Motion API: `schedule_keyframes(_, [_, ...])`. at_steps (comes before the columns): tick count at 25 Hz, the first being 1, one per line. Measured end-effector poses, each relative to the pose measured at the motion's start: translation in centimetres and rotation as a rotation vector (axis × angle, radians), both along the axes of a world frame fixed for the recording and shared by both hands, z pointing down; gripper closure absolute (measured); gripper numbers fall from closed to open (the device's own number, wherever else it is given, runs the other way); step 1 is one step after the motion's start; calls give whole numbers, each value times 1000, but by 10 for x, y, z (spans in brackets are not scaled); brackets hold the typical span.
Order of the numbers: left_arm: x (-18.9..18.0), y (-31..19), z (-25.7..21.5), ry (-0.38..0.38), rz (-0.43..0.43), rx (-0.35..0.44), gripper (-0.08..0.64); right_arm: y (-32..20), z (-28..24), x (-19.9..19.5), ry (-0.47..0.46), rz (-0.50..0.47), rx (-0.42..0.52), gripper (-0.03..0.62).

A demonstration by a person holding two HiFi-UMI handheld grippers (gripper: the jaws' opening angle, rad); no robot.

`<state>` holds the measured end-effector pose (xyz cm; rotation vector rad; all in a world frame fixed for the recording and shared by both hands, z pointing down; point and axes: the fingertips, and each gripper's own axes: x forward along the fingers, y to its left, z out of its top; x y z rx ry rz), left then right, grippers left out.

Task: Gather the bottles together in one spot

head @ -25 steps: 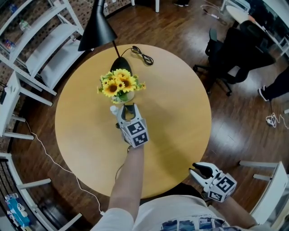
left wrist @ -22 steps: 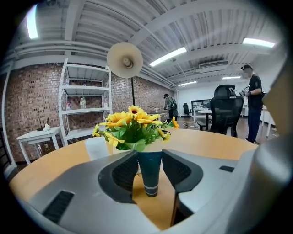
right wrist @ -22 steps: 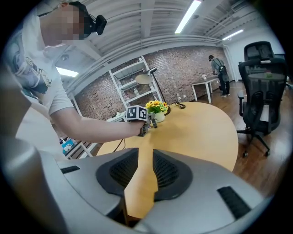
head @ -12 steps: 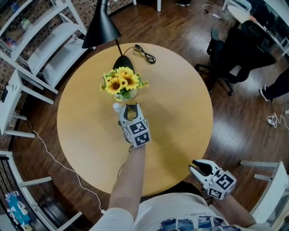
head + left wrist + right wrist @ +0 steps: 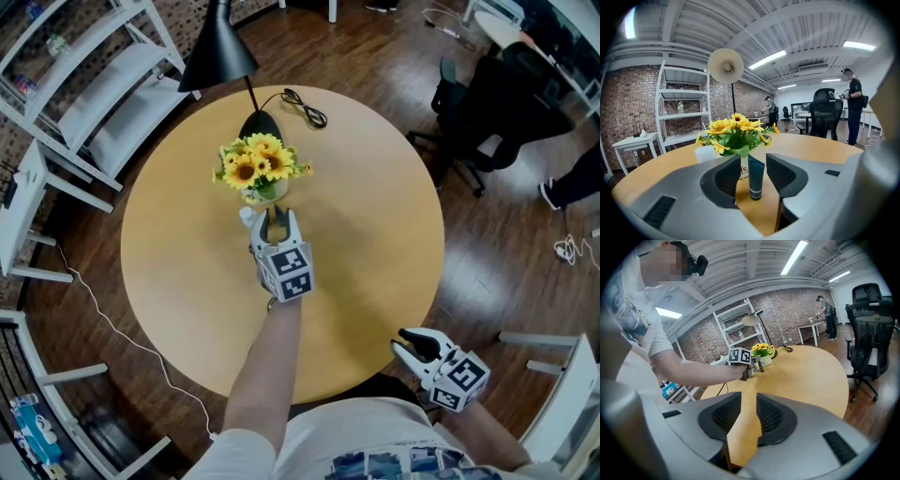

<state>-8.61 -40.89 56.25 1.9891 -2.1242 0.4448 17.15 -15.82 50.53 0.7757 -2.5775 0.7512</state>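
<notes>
A dark tube-shaped bottle (image 5: 756,178) stands upright on the round wooden table (image 5: 375,216), just in front of the sunflower vase (image 5: 258,178). My left gripper (image 5: 272,217) is open around it, with a gap showing beside the tube. A white bottle (image 5: 247,217) stands just left of the jaws, next to the vase, and shows as the white bottle (image 5: 705,153) in the left gripper view. My right gripper (image 5: 409,345) hovers at the table's near right edge. Its jaws have just been opening slightly, with nothing between them.
A black lamp (image 5: 217,52) leans over the far side of the table, its cord (image 5: 305,108) lying behind the flowers. White shelving (image 5: 84,103) stands at the left. An office chair (image 5: 469,141) and a seated person are at the far right.
The head view has shifted slightly. Both grippers and the bottles stay where they were.
</notes>
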Motion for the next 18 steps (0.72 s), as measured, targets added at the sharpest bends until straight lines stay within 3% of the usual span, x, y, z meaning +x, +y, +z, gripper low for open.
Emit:
schedule_keyframes(10, [15,21,-34,31,86,71,384,9,-8,-17,9,-10,36,492])
schedule_keyframes(14, [38,49,-68,79,193,129,385,14,-11,-26,21,7,67,492])
schedule_keyframes(18, [59,107,-105,128,326,161,385,25,-25,-47,21,19,114,493])
